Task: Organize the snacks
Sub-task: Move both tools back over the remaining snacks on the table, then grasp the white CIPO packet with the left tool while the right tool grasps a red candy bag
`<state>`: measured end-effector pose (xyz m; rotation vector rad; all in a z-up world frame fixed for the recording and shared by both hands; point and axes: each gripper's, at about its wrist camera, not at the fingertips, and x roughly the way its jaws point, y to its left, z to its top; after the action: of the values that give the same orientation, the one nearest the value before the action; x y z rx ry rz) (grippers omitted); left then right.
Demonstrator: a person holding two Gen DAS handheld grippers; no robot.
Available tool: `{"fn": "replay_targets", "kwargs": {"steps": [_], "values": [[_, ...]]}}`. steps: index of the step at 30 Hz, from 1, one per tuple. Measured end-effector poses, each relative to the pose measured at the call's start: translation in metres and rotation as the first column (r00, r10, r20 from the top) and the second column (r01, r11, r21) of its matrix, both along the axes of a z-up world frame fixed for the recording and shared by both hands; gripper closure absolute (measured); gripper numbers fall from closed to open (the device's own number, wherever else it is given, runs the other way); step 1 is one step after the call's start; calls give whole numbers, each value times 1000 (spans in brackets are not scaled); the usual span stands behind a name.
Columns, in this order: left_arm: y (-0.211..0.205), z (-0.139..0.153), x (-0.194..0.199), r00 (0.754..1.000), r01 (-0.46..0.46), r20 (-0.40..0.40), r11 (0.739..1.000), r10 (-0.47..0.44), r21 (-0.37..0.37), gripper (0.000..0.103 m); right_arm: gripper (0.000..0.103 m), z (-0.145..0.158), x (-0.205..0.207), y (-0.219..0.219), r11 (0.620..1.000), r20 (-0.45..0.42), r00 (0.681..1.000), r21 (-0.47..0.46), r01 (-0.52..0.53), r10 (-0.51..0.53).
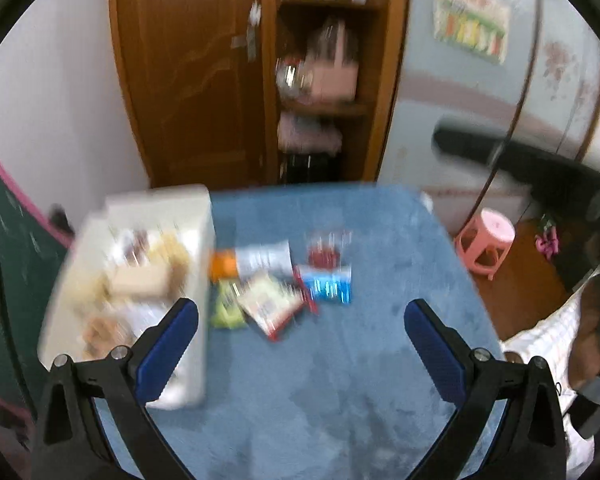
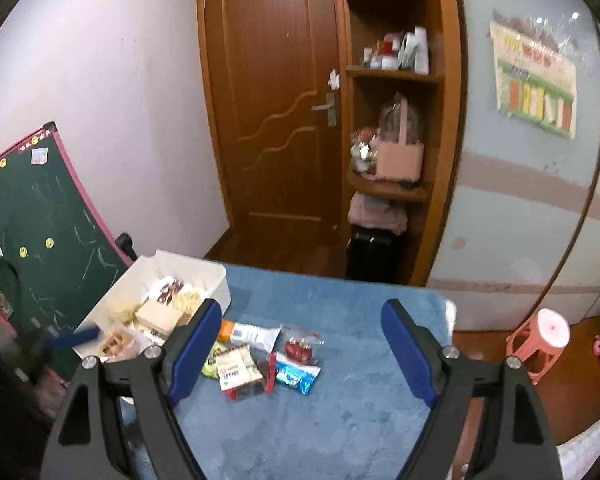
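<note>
Several snack packets lie in a cluster on the blue tablecloth (image 2: pixel 340 420): an orange-and-white one (image 2: pixel 248 332), a red one (image 2: pixel 298 348), a blue one (image 2: pixel 298 376), a white-and-red one (image 2: pixel 238 368) and a green one (image 2: pixel 212 360). Left of them stands a white bin (image 2: pixel 204 268) holding more snacks. My right gripper (image 2: pixel 303 306) hovers open and empty above the cluster. In the blurred left wrist view my left gripper (image 1: pixel 302 306) is open and empty, with the bin (image 1: pixel 196 216) at its left finger and the white-and-red packet (image 1: pixel 268 304) just ahead. One of its blue fingers (image 2: pixel 74 338) shows at the bin's near left corner.
A pink stool (image 2: pixel 540 340) stands on the floor right of the table. Behind the table are a wooden door (image 2: pixel 272 120) and a corner shelf (image 2: pixel 392 192). A green chalkboard (image 2: pixel 40 220) leans at the left. A person's arm (image 1: pixel 592 320) is at the right edge.
</note>
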<state>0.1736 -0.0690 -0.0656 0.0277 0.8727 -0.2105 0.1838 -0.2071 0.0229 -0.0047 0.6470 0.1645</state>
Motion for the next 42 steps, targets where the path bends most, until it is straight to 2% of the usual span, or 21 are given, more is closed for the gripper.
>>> {"fn": "replay_targets", "kwargs": {"steps": [3, 5, 8, 11, 18, 20, 26, 29, 34, 36, 38, 39, 42], "values": [[-5, -43, 13, 995, -79, -60, 997, 80, 19, 0, 20, -29, 17, -9, 1000, -55, 998, 21, -6, 7], [-1, -63, 16, 988, -143, -56, 989, 144, 21, 0, 20, -52, 31, -15, 1000, -96, 995, 29, -10, 13], [8, -89, 25, 968, -242, -77, 970, 240, -24, 0, 20, -86, 50, -17, 999, -153, 988, 27, -25, 29], [16, -106, 36, 952, -295, -109, 953, 287, -72, 0, 20, -121, 74, -21, 998, -212, 976, 50, -42, 51], [20, -119, 54, 926, -376, -57, 923, 373, -75, 0, 20, -184, 114, -15, 986, -298, 946, 140, -88, 127], [19, -122, 61, 921, -390, -49, 919, 387, -55, 0, 20, -197, 123, -9, 981, -314, 937, 158, -108, 154], [12, -137, 84, 914, -403, -54, 915, 402, -16, 0, 22, -225, 149, -3, 975, -357, 918, 195, -110, 175], [11, -143, 93, 913, -405, -59, 914, 405, -4, 0, 56, -241, 160, 0, 964, -403, 890, 232, -128, 215], [10, -153, 103, 911, -405, -90, 914, 403, -2, 1, 58, -244, 155, 1, 960, -371, 903, 246, -130, 217], [11, -157, 106, 910, -405, -102, 914, 403, -6, 9, 58, -245, 154, -3, 957, -366, 907, 267, -114, 210], [13, -163, 109, 905, -411, -130, 911, 405, -23, 26, 58, -245, 152, -8, 952, -362, 910, 289, -98, 203], [14, -164, 109, 901, -419, -136, 907, 411, -34, 31, 58, -245, 151, -10, 951, -361, 911, 295, -93, 201], [13, -166, 110, 897, -430, -133, 902, 422, -32, 35, 58, -245, 150, -14, 947, -358, 912, 308, -87, 200]]}}
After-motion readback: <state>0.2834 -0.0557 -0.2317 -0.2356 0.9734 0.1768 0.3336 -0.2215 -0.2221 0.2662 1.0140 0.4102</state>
